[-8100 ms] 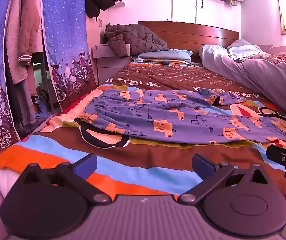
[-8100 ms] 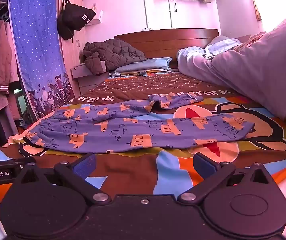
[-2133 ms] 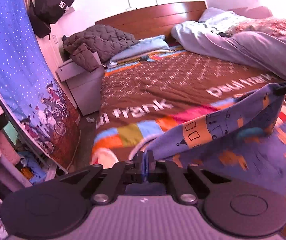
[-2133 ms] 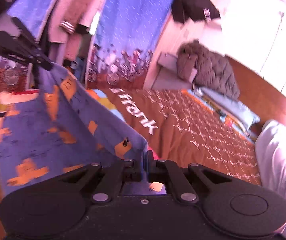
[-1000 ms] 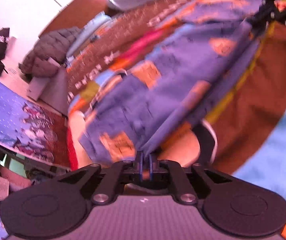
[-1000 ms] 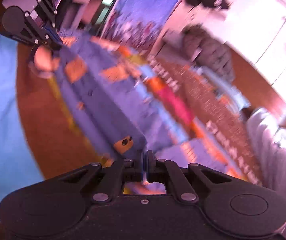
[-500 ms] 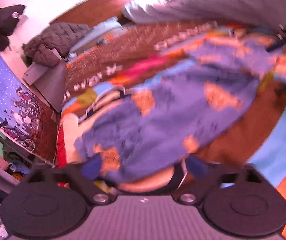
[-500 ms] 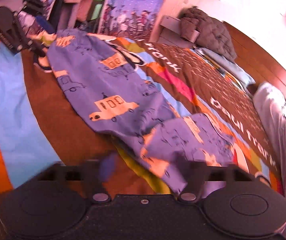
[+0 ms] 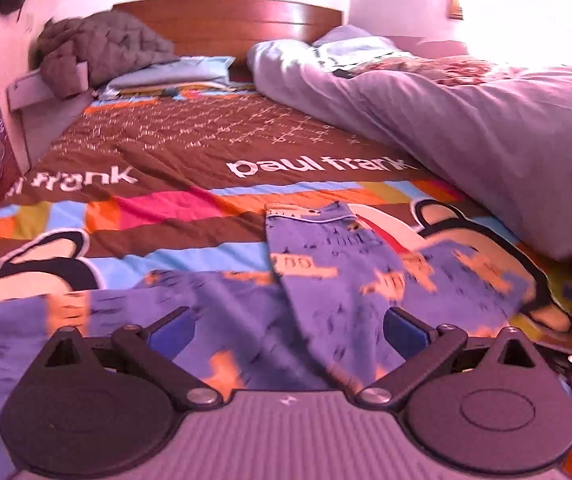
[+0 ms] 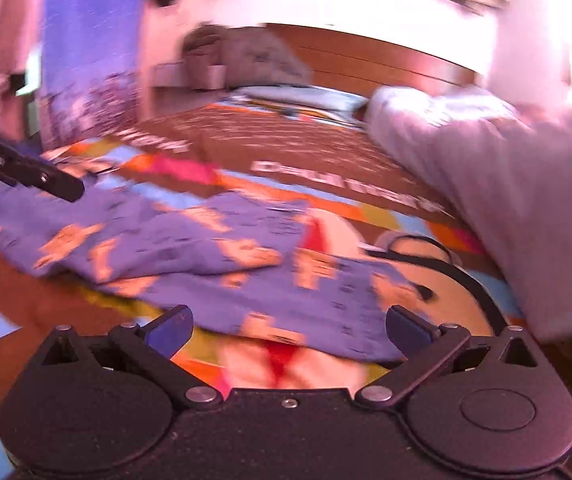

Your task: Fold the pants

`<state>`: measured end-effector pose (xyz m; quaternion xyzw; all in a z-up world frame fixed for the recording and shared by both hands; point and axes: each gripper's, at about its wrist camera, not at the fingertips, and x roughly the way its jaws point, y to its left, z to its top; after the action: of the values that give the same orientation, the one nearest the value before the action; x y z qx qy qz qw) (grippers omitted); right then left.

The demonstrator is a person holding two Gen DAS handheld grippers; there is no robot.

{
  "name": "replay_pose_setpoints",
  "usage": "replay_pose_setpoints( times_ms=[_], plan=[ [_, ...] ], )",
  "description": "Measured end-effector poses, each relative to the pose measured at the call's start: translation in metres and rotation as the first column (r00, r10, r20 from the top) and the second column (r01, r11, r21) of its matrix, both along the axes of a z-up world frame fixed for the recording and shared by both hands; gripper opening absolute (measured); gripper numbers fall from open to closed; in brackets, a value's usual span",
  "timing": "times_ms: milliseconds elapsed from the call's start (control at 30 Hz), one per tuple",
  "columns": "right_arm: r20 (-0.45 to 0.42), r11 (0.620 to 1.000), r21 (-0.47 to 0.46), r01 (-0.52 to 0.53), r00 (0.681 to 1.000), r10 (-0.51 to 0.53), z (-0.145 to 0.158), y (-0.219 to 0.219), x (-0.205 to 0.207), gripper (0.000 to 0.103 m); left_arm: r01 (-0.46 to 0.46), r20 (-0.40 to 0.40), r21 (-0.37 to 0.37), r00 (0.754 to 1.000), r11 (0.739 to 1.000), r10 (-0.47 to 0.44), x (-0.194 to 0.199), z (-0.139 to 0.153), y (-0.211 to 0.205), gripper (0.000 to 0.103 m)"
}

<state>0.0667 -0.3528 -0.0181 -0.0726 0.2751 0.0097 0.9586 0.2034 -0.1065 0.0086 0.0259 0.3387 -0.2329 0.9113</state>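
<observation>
Between folds: both sets of fingers [image 9: 170, 330] [image 10: 168, 326] just spread wide and empty, pants [image 9: 326, 292] ahead on bed [image 9: 190, 152], needing fresh grip on hems.

A second ago both grippers were pinched shut on the pants [image 9: 350, 280]. Now the left gripper [image 9: 286, 330] and the right gripper [image 10: 288, 328] have just been opening, with nothing held between their jaws. The pants were spread out long before; now they lie folded over on the bed [image 9: 174, 152].
</observation>
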Motion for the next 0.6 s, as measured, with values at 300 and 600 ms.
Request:
replay_pose_setpoints(
  times_ms=[300, 600],
  plan=[
    [-0.095, 0.927, 0.316, 0.203, 0.979, -0.182, -0.001, -0.074, 0.007, 0.102, -0.139, -0.126, -0.032, 0.983, 0.99, 0.134, 0.043, -0.036, -0.038, 0.073],
    [-0.098, 0.936, 0.304, 0.18, 0.983, -0.157, -0.004, -0.073, 0.02, 0.102, -0.204, -0.242, -0.215, 0.959, 0.955, 0.15, 0.051, -0.068, -0.015, 0.054]
  ],
)
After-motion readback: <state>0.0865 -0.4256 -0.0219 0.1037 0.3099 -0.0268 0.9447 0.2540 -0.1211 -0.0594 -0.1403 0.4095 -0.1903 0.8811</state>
